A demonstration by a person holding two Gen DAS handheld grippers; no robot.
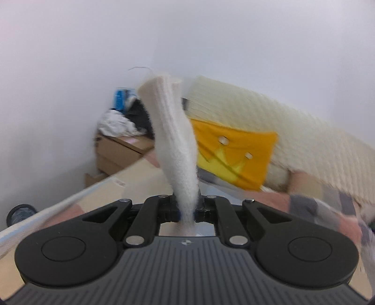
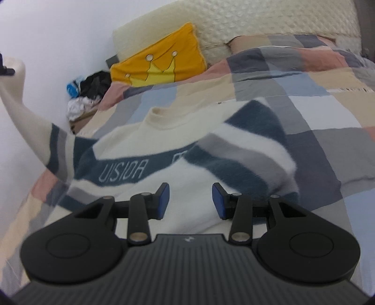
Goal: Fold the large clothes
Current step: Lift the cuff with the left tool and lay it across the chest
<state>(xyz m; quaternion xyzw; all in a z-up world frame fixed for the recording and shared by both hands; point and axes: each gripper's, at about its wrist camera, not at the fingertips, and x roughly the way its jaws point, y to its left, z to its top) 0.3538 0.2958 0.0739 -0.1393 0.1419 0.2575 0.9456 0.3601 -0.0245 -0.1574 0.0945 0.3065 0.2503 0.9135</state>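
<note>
I see a plain white wall point(image 2: 46, 28) filling the upper left, with a cream quilted headboard point(image 2: 257, 21) along the top. A patchwork bedspread point(image 2: 304, 112) covers the bed — an orange crown cushion point(image 2: 164, 56) leans at its head, cardboard boxes point(image 1: 117, 150) in the corner.

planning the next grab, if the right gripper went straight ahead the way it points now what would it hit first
Probably the white front of the striped knit sweater on the patchwork quilt; the open right gripper points down at it, though depth is unclear.
</note>
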